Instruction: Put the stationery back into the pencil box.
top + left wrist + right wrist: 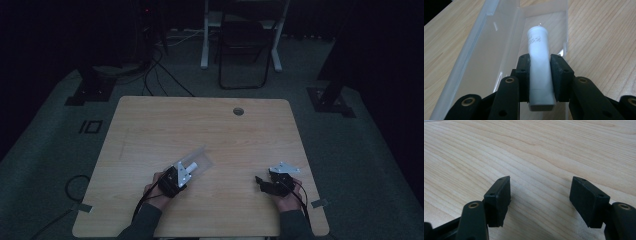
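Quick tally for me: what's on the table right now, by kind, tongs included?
White tube: 1, clamped in the left tongs
Clear plastic box: 1, the tube's far end reaches into it
Tongs: 2, with the right tongs open over bare wood
Total: 4

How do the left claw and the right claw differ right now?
The left claw is shut on a white tube; the right claw is open with nothing between its jaws. The left claw reaches into a clear plastic box, while the right claw sits over bare wooden table. In the high view, the left claw points up and right, the right claw points left. Both have black jaws.
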